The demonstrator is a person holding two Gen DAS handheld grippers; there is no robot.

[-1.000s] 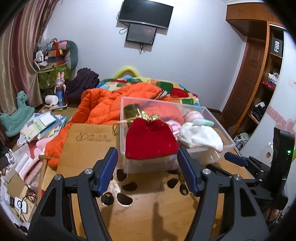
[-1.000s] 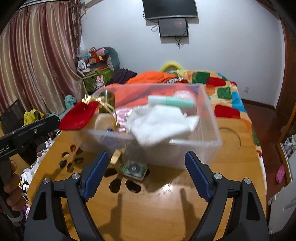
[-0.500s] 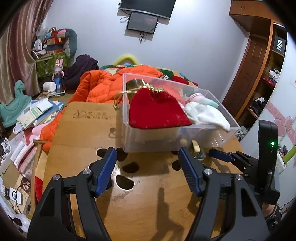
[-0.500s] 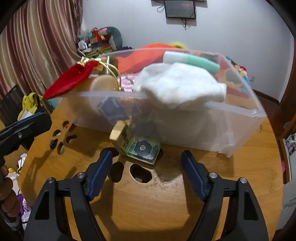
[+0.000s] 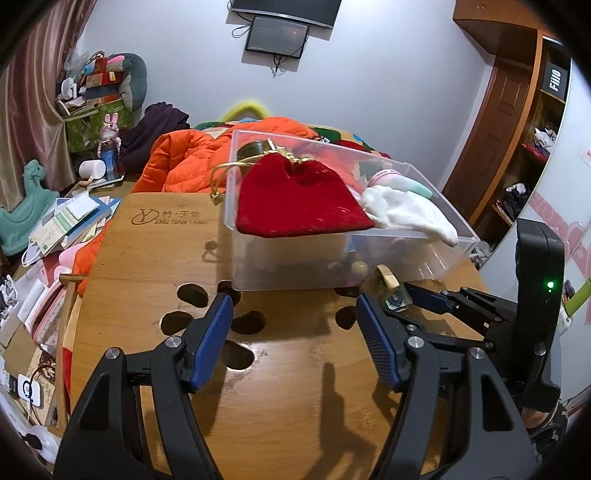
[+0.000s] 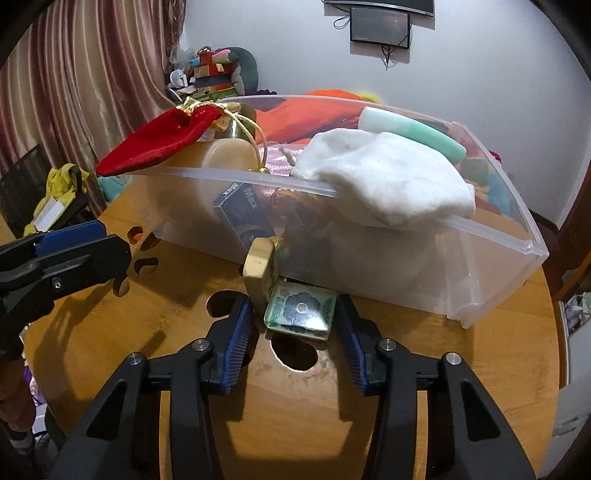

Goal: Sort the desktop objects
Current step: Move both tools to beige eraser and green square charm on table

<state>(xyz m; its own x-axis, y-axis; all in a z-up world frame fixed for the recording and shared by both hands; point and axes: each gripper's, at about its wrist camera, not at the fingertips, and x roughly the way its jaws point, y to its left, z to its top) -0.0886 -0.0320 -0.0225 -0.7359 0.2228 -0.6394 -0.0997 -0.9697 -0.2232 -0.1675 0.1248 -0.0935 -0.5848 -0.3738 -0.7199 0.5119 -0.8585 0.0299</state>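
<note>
1. The right gripper (image 6: 293,321) fingers have just been closing around the small green box (image 6: 301,310); whether the pads press is not settled.
2. The box lies on the counter (image 6: 443,369), against the clear bin (image 6: 498,266)'s near wall, so lifting room is only toward the near side.
3. The left gripper (image 5: 295,328) is held open and empty at the left.

A lived-in home bedroom. Bed (image 5: 332,136) at the far side heaped with an orange puffer jacket (image 5: 192,158), wall-mounted television (image 5: 284,9) above, pink curtains (image 6: 85,85) and piled soft toys (image 5: 103,79) far left. Wooden wardrobe shelves (image 5: 532,155) to the right, papers and books (image 5: 66,225) strewn beside the round bamboo table (image 5: 147,266).
</note>
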